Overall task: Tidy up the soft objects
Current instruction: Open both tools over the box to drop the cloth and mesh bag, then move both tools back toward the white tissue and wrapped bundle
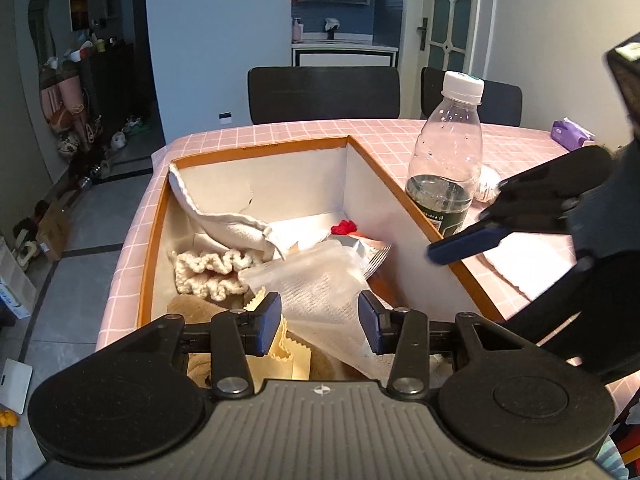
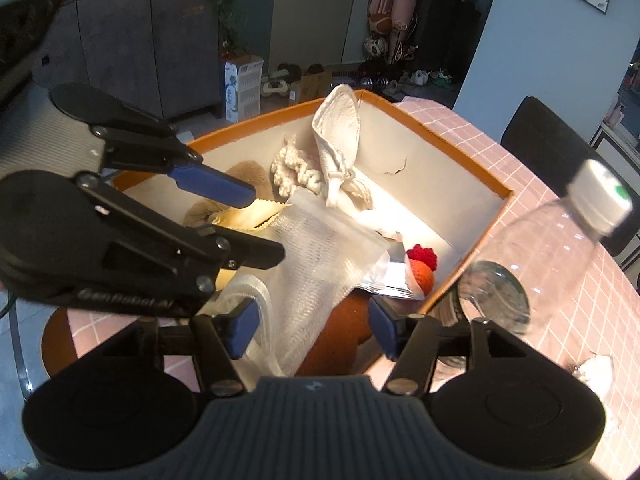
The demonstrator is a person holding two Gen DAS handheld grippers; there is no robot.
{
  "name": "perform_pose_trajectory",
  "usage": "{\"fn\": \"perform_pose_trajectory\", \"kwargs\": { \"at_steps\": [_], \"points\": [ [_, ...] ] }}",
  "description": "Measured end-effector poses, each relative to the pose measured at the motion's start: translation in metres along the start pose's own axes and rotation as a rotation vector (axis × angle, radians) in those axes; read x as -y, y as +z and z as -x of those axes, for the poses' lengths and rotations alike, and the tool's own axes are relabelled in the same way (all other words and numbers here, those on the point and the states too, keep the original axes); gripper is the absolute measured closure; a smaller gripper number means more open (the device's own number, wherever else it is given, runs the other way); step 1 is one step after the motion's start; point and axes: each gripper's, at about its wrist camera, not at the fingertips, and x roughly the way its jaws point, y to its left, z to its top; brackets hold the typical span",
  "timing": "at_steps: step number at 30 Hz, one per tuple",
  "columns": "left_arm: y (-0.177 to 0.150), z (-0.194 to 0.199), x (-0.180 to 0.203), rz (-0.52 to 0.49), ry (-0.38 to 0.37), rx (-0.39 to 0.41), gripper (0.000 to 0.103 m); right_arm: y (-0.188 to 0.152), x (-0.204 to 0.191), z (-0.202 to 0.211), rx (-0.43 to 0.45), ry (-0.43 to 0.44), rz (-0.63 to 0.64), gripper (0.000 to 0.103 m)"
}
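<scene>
An orange-rimmed cardboard box on the pink checked table holds soft things: a white cloth, a cream knitted piece, a brown plush, a red and orange knitted item and a translucent mesh pouch. My left gripper is open over the box's near end, jaws either side of the pouch, not gripping it. My right gripper is open over the box's edge above the pouch.
A clear plastic bottle with dark liquid stands on the table just right of the box. A white cloth lies on the table beyond it. A purple tissue pack sits far right. Dark chairs stand behind the table.
</scene>
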Motion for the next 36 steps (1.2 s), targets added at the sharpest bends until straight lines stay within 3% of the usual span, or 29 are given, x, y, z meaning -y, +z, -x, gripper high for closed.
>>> {"fn": "perform_pose_trajectory", "kwargs": {
  "at_steps": [6,10,12,16,22,27,29,31,34,36],
  "points": [
    [0.000,0.016,0.012,-0.037,0.045,0.035,0.053,-0.014,0.007,0.034,0.051,-0.020,-0.010,0.036],
    [0.000,0.034,0.038,-0.097,0.089,0.124,0.053,-0.029,0.017,0.061,0.085,-0.060,-0.016,0.031],
    [0.000,0.043,0.056,-0.123,0.060,0.170,0.053,-0.041,0.026,0.073,0.090,-0.088,-0.026,0.030],
    [0.003,0.048,0.092,-0.143,-0.083,0.192,0.053,-0.069,0.049,0.089,0.074,-0.147,-0.068,0.028],
    [0.012,0.016,0.143,-0.144,-0.233,0.131,0.051,-0.120,0.093,0.096,-0.002,-0.221,-0.171,0.028],
    [0.023,-0.033,0.176,-0.092,-0.298,0.062,0.027,-0.159,0.131,0.097,-0.066,-0.277,-0.248,0.029],
    [0.026,-0.054,0.189,-0.072,-0.313,0.027,0.026,-0.175,0.146,0.093,-0.097,-0.291,-0.267,0.032],
    [0.029,-0.076,0.202,-0.058,-0.318,-0.010,0.022,-0.187,0.162,0.085,-0.129,-0.308,-0.276,0.041],
    [0.032,-0.109,0.217,-0.055,-0.270,-0.058,0.019,-0.203,0.189,0.072,-0.159,-0.326,-0.320,0.054],
    [0.030,-0.128,0.220,-0.026,-0.255,-0.093,0.018,-0.208,0.206,0.062,-0.159,-0.316,-0.364,0.055]
  ]
}}
